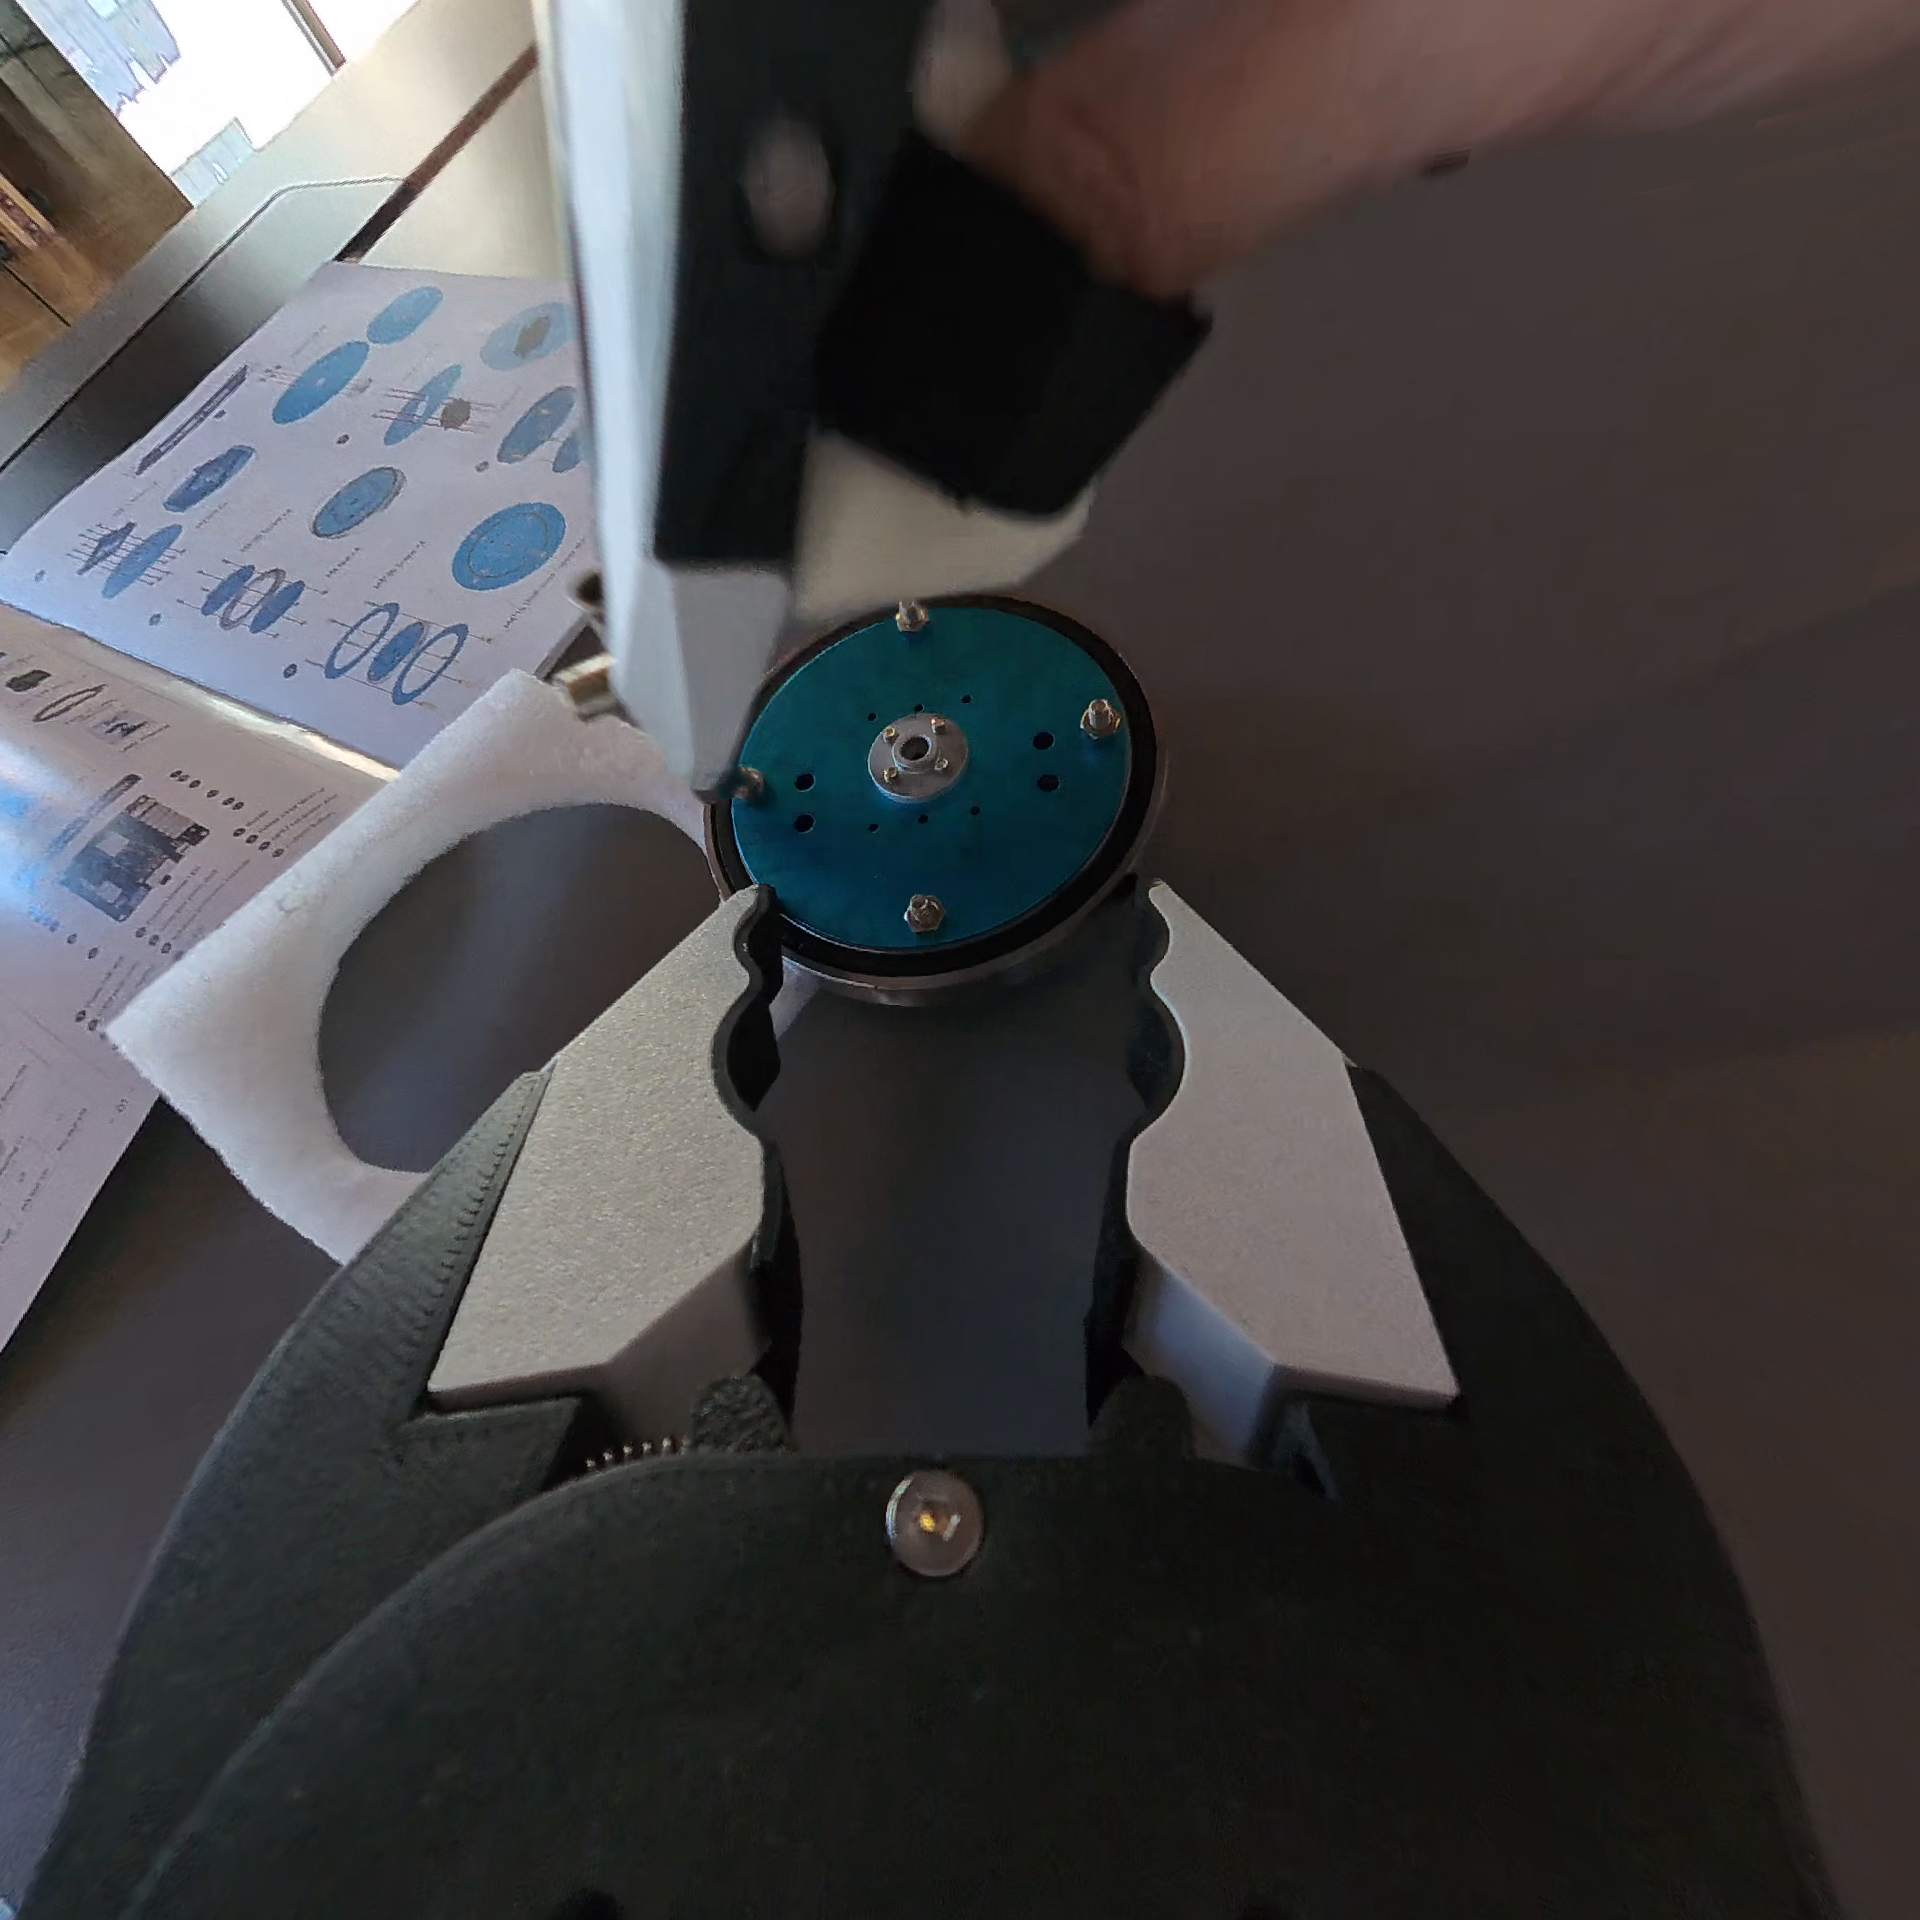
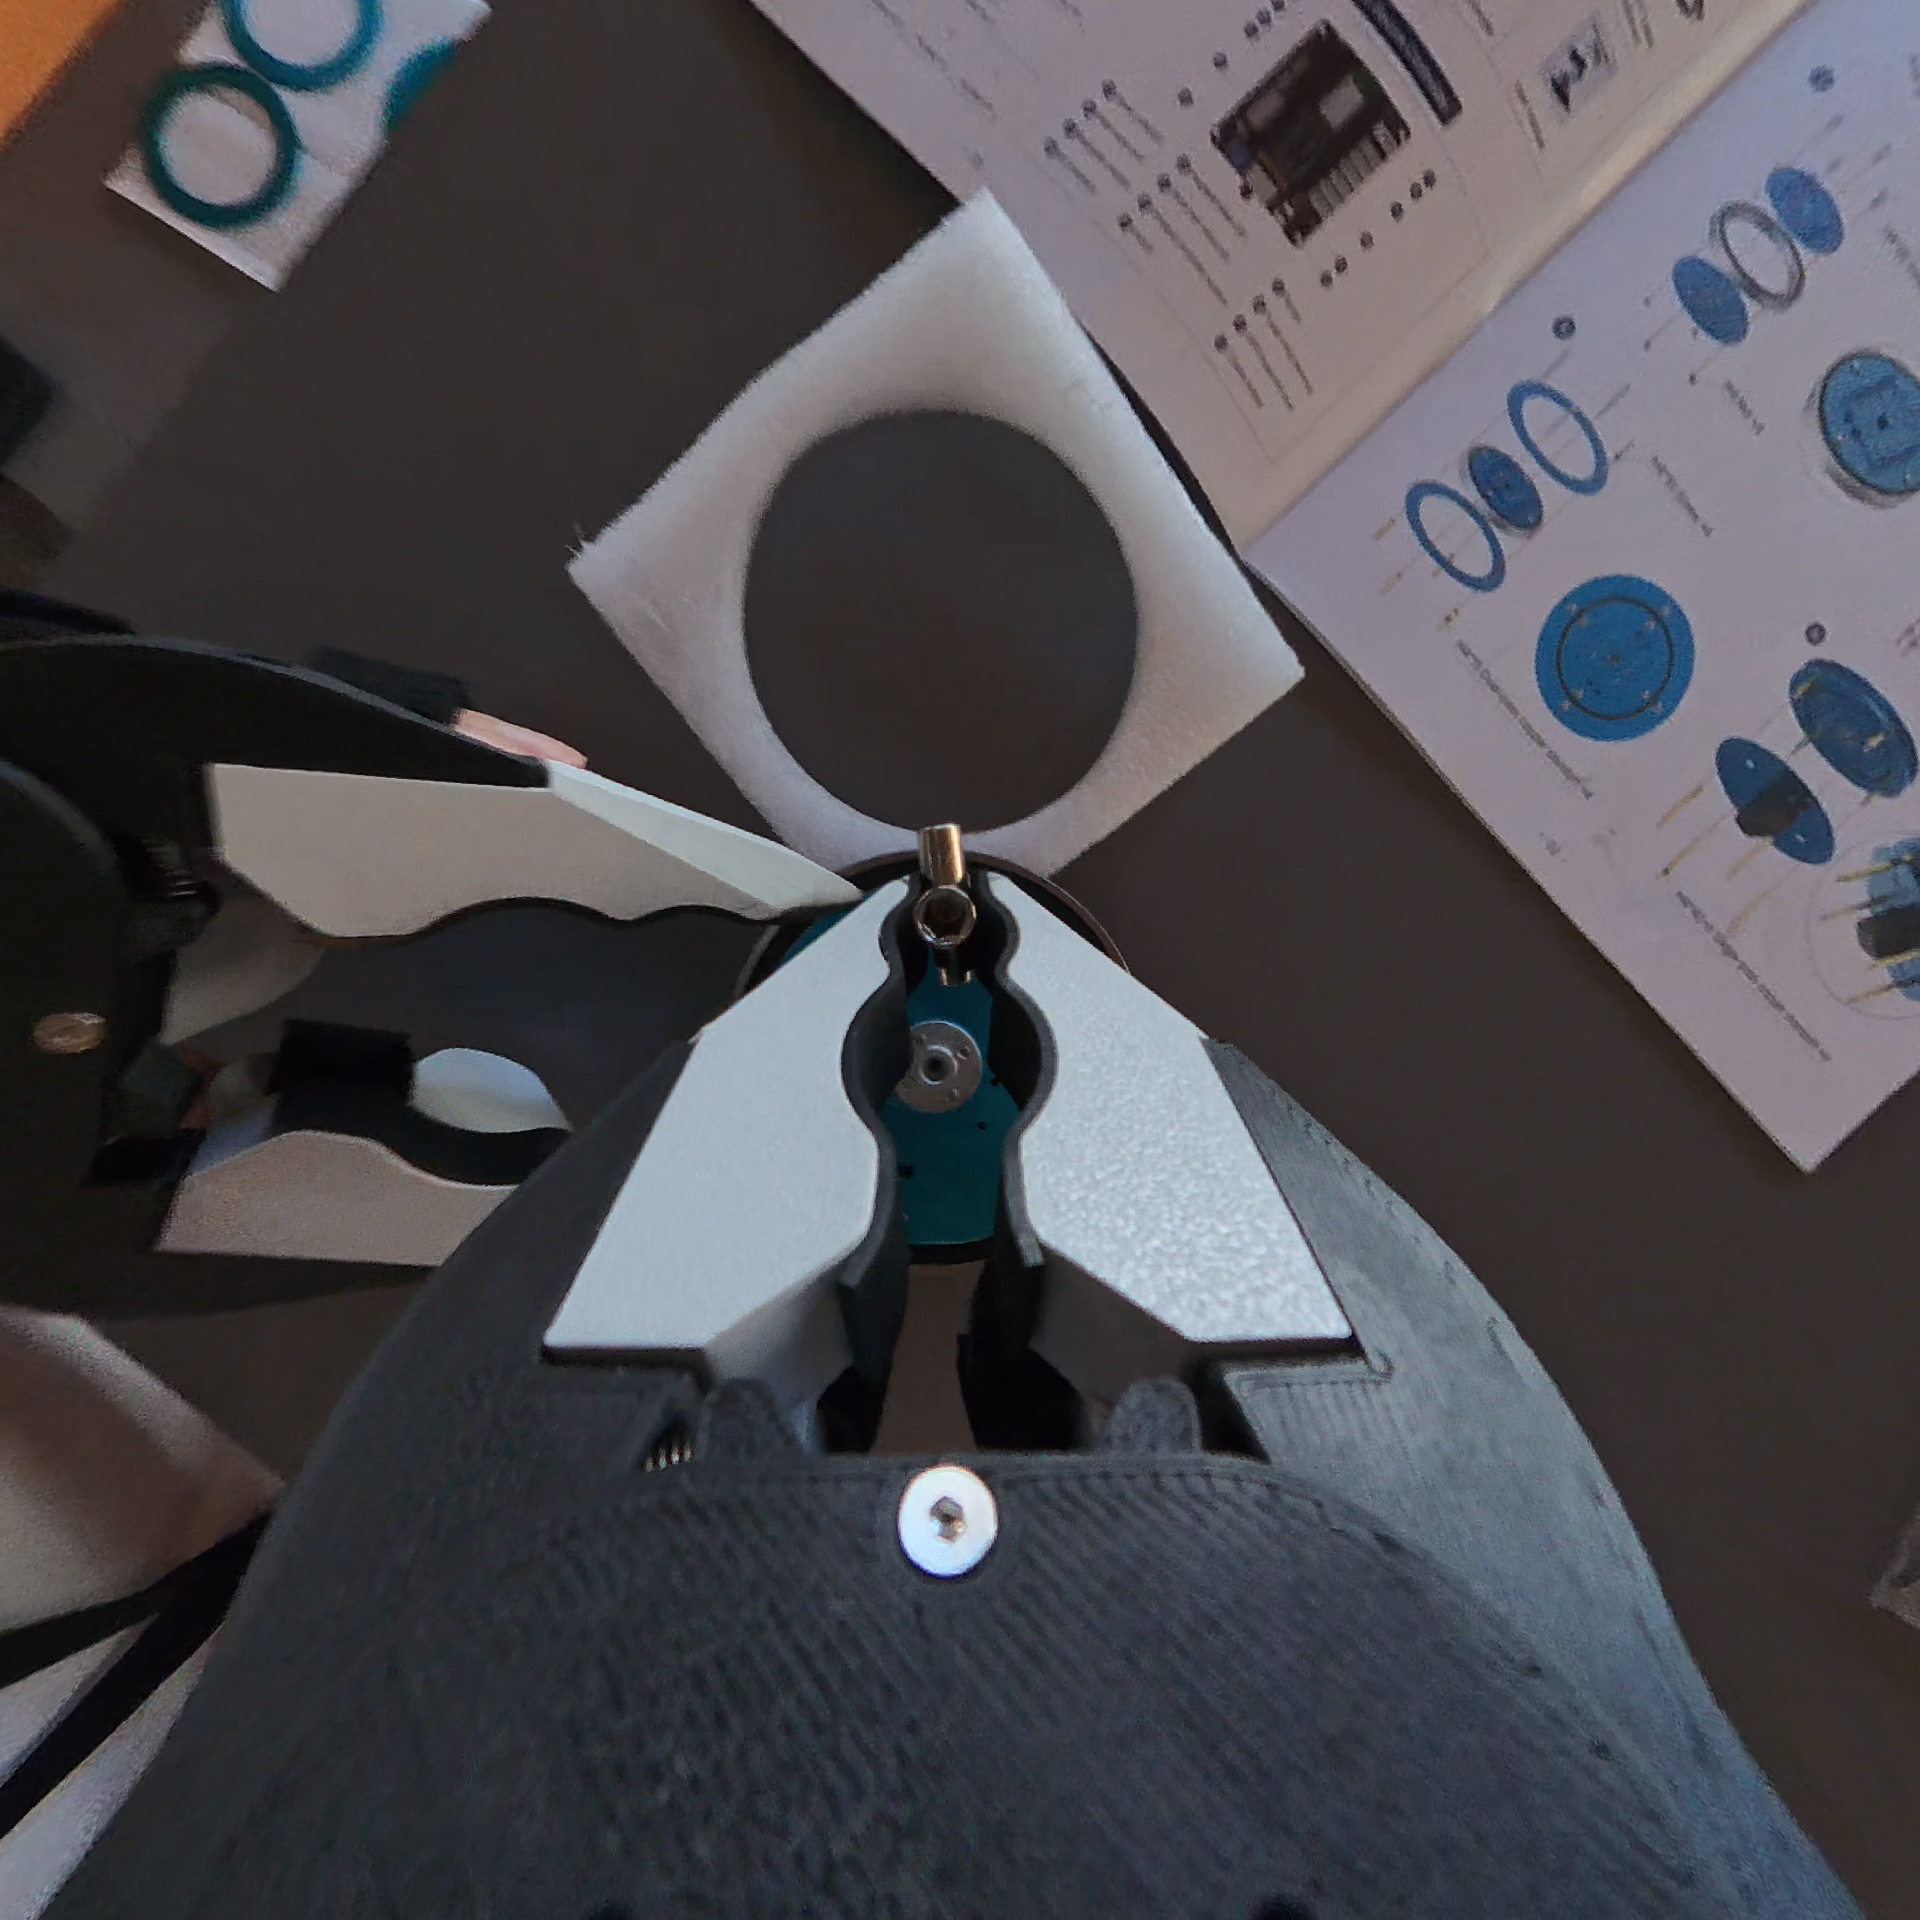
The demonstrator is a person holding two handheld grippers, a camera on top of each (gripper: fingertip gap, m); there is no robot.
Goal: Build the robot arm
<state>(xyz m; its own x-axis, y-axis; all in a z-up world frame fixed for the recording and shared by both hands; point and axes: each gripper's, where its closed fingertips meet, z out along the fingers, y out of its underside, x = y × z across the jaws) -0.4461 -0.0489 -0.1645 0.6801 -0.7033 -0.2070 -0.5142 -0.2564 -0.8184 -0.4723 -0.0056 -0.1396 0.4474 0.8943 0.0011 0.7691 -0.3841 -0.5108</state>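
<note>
A round dark housing topped by a blue disc (image 1: 935, 831) with several small studs and a central silver hub stands on the dark table (image 1: 1558, 935). My left gripper (image 1: 961, 899) has its jaws wide apart, with both tips against the housing's near rim. Its fingers (image 2: 468, 842) show at the left of the right wrist view. My right gripper (image 2: 940, 894) is shut on a small silver metal piece (image 2: 940, 862) that sticks out past its tips. The right gripper comes down from above (image 1: 717, 774), with its tip at the stud on the disc's left edge. The blue disc (image 2: 935, 1174) shows between its fingers.
A white foam square with a round hole (image 1: 260, 997) (image 2: 675, 582) lies just beyond the housing. Printed sheets with blue part drawings (image 1: 312, 468) (image 2: 1558, 623) lie behind it. Teal rings on a white sheet (image 2: 218, 140) sit far off. A person's hand (image 1: 1299, 135) holds the right gripper.
</note>
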